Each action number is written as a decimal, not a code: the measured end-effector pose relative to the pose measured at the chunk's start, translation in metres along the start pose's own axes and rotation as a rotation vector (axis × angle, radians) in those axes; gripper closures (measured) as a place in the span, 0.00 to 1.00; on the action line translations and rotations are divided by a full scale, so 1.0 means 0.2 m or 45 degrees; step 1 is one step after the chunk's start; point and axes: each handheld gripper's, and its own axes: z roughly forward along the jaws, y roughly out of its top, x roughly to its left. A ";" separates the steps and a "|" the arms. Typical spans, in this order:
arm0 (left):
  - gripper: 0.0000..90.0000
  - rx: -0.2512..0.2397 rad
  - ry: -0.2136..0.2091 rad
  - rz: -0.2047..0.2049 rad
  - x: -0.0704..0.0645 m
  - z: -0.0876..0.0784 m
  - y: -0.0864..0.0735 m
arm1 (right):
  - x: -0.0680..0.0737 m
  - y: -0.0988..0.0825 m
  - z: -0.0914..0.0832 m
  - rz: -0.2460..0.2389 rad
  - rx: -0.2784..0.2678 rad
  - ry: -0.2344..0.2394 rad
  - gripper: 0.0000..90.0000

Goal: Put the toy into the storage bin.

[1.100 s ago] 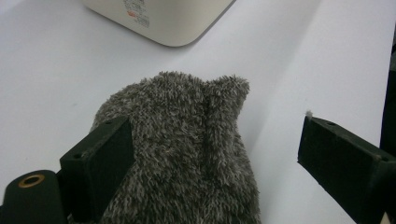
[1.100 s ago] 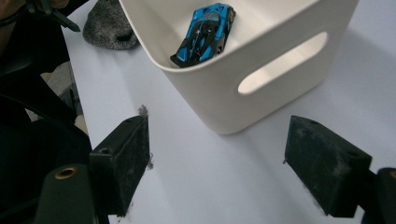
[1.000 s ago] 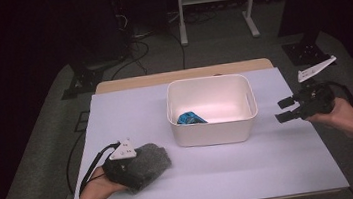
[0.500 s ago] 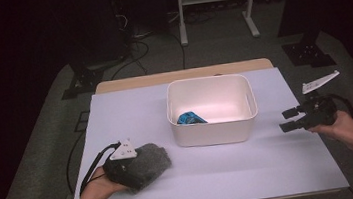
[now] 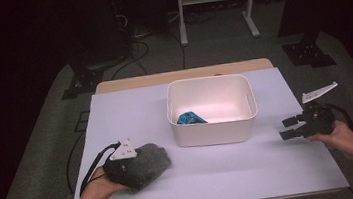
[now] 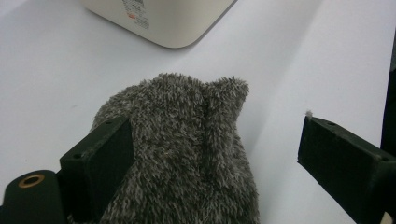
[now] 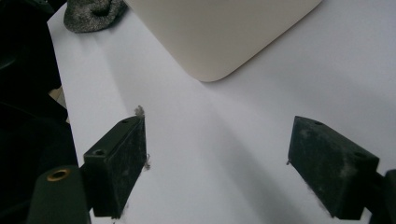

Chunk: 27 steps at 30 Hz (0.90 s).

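Note:
A fuzzy grey cloth (image 5: pixel 155 158) lies bunched at the front left of the white table sheet (image 5: pixel 130 110). My left gripper (image 5: pixel 134 165) is open and reaches over the cloth. In the left gripper view the cloth (image 6: pixel 187 154) lies between the wide jaws of the left gripper (image 6: pixel 217 135): the left jaw touches it and the right jaw stands apart. A white bin (image 5: pixel 244 89) stands at mid-table with a blue item (image 5: pixel 190 118) inside. To the bin's right my right gripper (image 5: pixel 286 128) is open and holds nothing. In its own view the right gripper (image 7: pixel 217 144) shows bare sheet between its jaws.
In the right gripper view the bin's rounded corner (image 7: pixel 224 37) is just ahead and the grey cloth (image 7: pixel 93 14) lies far off. A wooden table edge (image 5: pixel 182 75) shows behind the sheet. Stands and cables sit on the dark floor beyond.
My right gripper has drawn back from beside the bin toward the table's front right, still open. The left gripper and the cloth have stayed put.

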 end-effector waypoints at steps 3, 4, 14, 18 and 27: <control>0.11 0.003 0.000 0.000 0.00 0.00 0.00 | 0.00 -0.01 0.01 0.000 -0.004 0.001 0.20; 0.11 0.003 0.000 0.001 0.00 0.00 0.00 | 0.01 -0.02 0.01 -0.002 -0.003 0.000 0.20; 0.11 0.001 0.004 0.003 0.00 -0.01 0.00 | 0.02 -0.08 0.03 -0.003 -0.029 0.013 0.20; 0.11 -0.001 0.005 0.002 0.00 -0.01 0.00 | 0.02 -0.10 0.03 0.005 -0.031 0.015 0.20; 0.11 -0.017 -0.012 -0.002 0.00 0.00 0.00 | 0.04 -0.18 0.06 0.006 -0.057 0.032 0.19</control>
